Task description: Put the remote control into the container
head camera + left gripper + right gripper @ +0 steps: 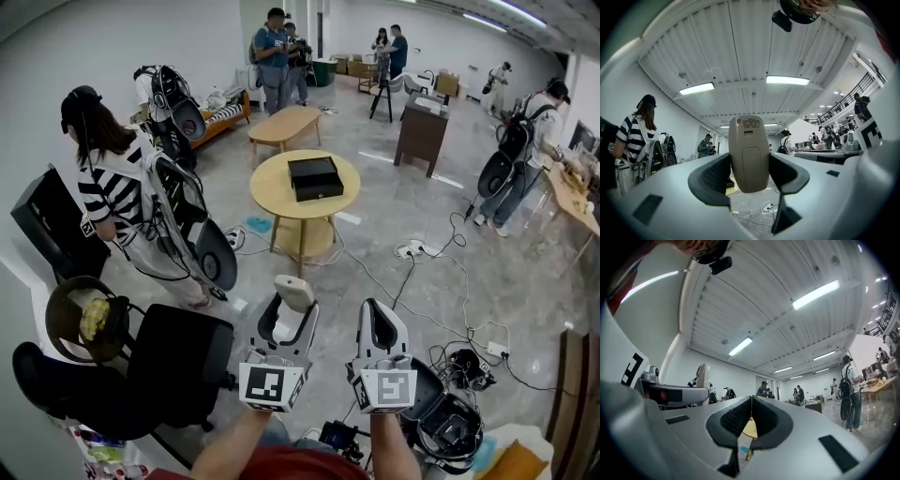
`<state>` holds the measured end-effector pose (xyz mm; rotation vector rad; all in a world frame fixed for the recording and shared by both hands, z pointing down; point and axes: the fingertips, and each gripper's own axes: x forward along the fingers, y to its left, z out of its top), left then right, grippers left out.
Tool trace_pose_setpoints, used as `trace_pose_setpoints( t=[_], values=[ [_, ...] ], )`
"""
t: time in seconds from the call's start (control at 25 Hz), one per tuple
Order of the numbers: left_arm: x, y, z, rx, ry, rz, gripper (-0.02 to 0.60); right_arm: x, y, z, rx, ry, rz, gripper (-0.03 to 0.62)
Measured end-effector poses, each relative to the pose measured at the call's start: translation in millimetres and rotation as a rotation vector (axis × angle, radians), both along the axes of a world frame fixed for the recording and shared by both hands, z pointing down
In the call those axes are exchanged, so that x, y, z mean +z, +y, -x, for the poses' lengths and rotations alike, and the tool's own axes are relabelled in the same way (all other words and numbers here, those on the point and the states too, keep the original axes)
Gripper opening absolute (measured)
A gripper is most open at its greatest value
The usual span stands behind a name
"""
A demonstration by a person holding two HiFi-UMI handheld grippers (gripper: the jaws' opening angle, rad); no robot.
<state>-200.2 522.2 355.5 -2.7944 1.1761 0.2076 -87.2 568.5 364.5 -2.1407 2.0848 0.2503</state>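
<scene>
Open lab-type hall — floor power strip (410, 249), round table (272, 187), person w/ backpack rig (112, 187), ceiling strip lights (787, 80).

A grey floor (525, 281), white walls (94, 47) and ceiling strip lights (787, 80); a round wooden counter (272, 183) stands mid-room, a black chair (178, 361) nearer.

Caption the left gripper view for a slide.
Left gripper shut on a beige plastic remote control, its back facing the camera, white ribbed ceiling overhead.

The left tool (289, 317) and right tool (377, 319) are grey.
</scene>
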Motion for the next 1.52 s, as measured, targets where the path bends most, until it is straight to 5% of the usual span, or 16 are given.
trace_pose_setpoints(
  t=[0.8, 1.28, 1.52],
  values=[
    [14, -38, -10, -0.005, 0.02, 0.015, 0.264, 13, -41, -11, -0.018, 0.014, 0.023, 0.023],
    [36, -158, -21, 0.011, 0.065, 0.005, 0.264, 32, -163, -21, 0.003, 0.069, 0.055, 0.023],
    [5, -248, -15, 0.031, 0.072, 0.022, 0.264, -1, -251, -14, 0.008, 0.062, 0.061, 0.023]
  ],
)
